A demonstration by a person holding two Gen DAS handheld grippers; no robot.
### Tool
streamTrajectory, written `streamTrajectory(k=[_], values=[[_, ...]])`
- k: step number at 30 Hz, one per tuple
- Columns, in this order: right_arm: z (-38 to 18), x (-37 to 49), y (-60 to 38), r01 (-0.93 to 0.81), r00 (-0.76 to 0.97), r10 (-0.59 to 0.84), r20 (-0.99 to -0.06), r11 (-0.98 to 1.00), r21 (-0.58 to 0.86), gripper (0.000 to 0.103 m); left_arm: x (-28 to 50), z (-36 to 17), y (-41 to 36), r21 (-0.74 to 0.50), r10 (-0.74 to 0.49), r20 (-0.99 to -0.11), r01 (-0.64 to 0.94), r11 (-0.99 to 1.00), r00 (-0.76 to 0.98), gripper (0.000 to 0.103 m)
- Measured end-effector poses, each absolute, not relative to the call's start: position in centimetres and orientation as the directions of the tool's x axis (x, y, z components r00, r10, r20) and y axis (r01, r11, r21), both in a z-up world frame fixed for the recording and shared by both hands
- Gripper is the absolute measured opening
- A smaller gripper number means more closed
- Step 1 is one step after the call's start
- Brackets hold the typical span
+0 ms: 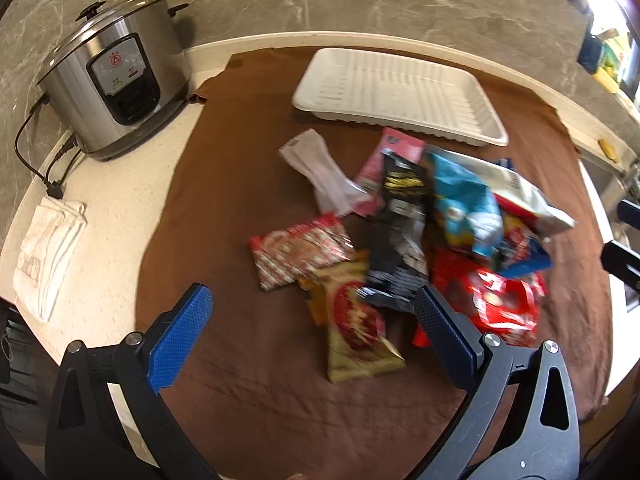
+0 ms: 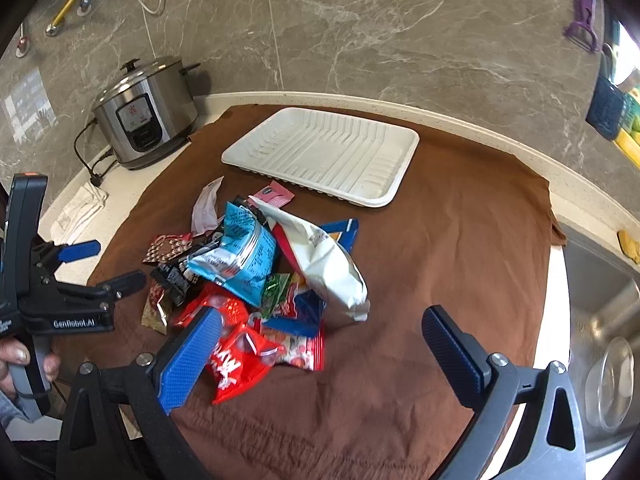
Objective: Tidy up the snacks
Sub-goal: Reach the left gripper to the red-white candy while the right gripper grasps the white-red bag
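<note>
Mixed snack packets [image 2: 256, 276] heaped on cloth, white tray [image 2: 324, 156] beyond

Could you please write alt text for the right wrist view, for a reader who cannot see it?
A heap of snack packets lies on a brown cloth, with the open right tongs poised just in front of it. Behind the heap sits an empty white tray, a steel rice cooker stands at back left, and the left tongs show at the left edge.

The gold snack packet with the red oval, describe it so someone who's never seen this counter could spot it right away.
On the brown cloth lies a heap of snacks in front of the white tray. The gold packet lies at the heap's near edge, between the open fingers of the left gripper. It alone is gold with a red oval.
</note>
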State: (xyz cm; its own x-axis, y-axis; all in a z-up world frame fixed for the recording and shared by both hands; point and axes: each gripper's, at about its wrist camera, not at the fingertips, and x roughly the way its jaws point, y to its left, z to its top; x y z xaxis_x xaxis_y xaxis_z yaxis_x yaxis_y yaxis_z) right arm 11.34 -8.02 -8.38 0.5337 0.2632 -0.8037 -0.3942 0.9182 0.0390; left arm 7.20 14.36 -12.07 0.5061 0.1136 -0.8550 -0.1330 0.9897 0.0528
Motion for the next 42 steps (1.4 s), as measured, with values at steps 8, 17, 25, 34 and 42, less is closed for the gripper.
streamTrajectory(k=[8, 17, 25, 34, 42], values=[[-9.3, 14.5, -6.0, -0.433, 0.516, 0.232, -0.825, 0.901, -0.017, 0.102, 11.1, -14.0, 18.5, 0.094, 0.108, -0.870, -0.052, 0.994, 0.481, 0.102], [-10.7, 17.0, -4.2, -0.498, 0.473, 0.203, -0.857, 0.864, -0.070, 0.102, 14.2, -17.4, 19.8, 0.168, 0.077, -0.904, 0.183, 0.969, 0.421, 0.102], [-11.7, 17.8, -2.6, -0.548, 0.449, 0.165, -0.878, 0.827, -0.124, 0.102, 15.9, -18.9, 18.4, 0.250, 0.064, -0.902, 0.396, 0.884, 0.428, 0.103], [-12.7, 19.3, -1.7, -0.578, 0.416, 0.160, -0.895, 0.806, -0.125, 0.091, 17.8, -19.5, 18.1, 0.249, 0.023, -0.914, 0.514, 0.821, 0.405, 0.103], [-14.8, 21.0, -1.2, -0.618, 0.317, 0.164, -0.934, 0.783, -0.072, 0.049, 18.4, -19.5, 17.8, 0.221, -0.042, -0.915, 0.584, 0.781, 0.402, 0.087]])
